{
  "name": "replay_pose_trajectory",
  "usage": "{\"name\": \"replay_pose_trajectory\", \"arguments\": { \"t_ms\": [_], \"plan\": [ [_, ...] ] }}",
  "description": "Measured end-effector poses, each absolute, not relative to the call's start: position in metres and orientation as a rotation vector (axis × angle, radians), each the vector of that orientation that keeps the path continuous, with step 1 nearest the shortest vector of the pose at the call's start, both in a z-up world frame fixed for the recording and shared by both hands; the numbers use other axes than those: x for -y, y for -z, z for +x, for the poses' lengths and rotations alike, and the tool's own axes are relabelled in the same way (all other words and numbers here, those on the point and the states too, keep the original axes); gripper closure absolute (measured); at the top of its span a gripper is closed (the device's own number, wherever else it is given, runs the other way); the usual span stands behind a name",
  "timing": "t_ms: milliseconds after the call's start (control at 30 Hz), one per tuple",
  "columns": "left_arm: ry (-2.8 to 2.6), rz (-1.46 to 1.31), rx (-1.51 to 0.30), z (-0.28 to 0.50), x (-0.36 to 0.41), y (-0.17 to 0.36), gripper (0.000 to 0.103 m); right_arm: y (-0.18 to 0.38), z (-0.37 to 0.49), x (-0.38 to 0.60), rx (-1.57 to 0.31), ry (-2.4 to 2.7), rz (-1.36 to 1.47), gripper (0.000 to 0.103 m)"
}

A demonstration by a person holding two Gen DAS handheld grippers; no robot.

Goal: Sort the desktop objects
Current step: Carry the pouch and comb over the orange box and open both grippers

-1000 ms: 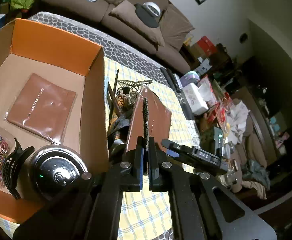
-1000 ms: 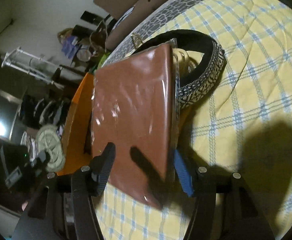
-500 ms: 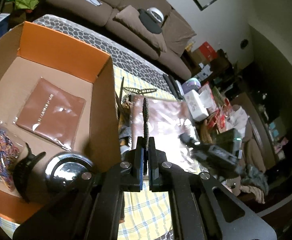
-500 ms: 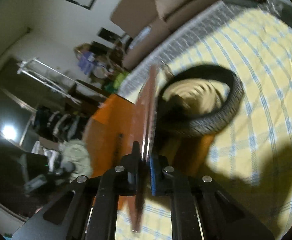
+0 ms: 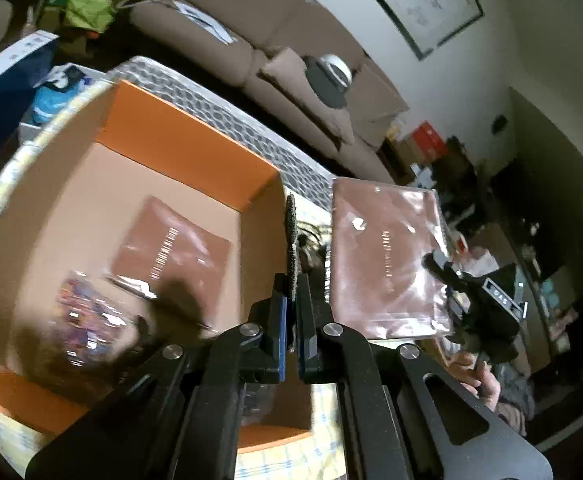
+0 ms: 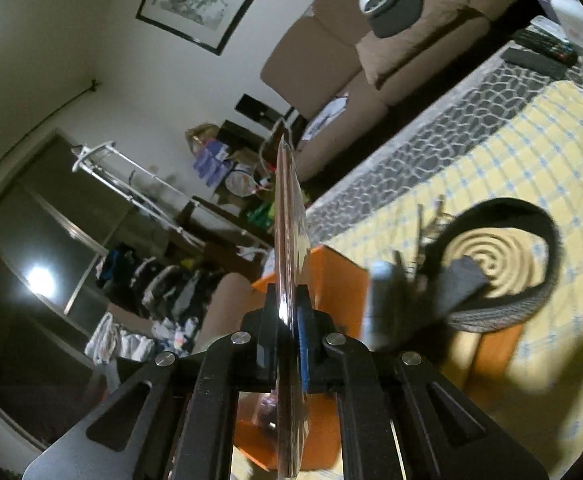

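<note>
1. Nearest in the left wrist view, the left claw [image 5: 290, 312] is clamped on a thin dark glittery strip [image 5: 291, 224] that stands upright between its pads, above the near wall of the orange box [image 5: 195, 148]. Only the strip's lower end is pinched, so a sideways jolt could twist it loose.

2. In the right wrist view, the right claw [image 6: 289, 316] is clamped on the edge of a brown sleeved pouch [image 6: 287, 216], seen edge-on. The left view shows that pouch [image 5: 387, 264] hanging in the air just right of the box, held at one edge. The clear sleeve looks slick, so in my judgement the pouch may slide out or swing.

3. Inside the box lie a second brown pouch [image 5: 171, 248] and a bag of coloured bands [image 5: 87, 320], blurred. Dropping the held pouch from a height could send it against the box wall instead of flat inside.

4. Further off, on the yellow checked table [image 6: 531, 168], a black belt [image 6: 531, 240] curls around a coiled mat [image 6: 495, 256]. Both claws work close together near the box, so they could knock each other.
</note>
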State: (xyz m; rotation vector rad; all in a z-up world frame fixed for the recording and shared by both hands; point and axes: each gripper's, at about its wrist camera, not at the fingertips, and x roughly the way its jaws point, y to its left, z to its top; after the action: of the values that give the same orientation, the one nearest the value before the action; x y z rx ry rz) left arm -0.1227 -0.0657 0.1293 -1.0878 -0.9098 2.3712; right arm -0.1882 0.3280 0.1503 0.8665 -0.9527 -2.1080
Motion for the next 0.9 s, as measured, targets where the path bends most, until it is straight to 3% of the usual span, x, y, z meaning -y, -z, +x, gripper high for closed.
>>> {"name": "replay_pose_trajectory", "arguments": {
  "t_ms": [367, 600, 900],
  "plan": [
    [-2.479, -1.121, 0.955, -0.118, 0.128, -0.12, 0.1, -0.145, -0.214, -0.241, 0.971, 2.055, 0.892, 0.097],
    [-2.551, -1.258, 0.838, -0.124, 0.142, -0.107, 0.1, -0.11, -0.231, -0.191, 1.034, 2.039, 0.992, 0.097],
    [-2.528, -1.444, 0.654, -0.129, 0.132, -0.086, 0.1, -0.092, -0.233, -0.15, 0.936, 2.075, 1.096, 0.097]
  ]
}}
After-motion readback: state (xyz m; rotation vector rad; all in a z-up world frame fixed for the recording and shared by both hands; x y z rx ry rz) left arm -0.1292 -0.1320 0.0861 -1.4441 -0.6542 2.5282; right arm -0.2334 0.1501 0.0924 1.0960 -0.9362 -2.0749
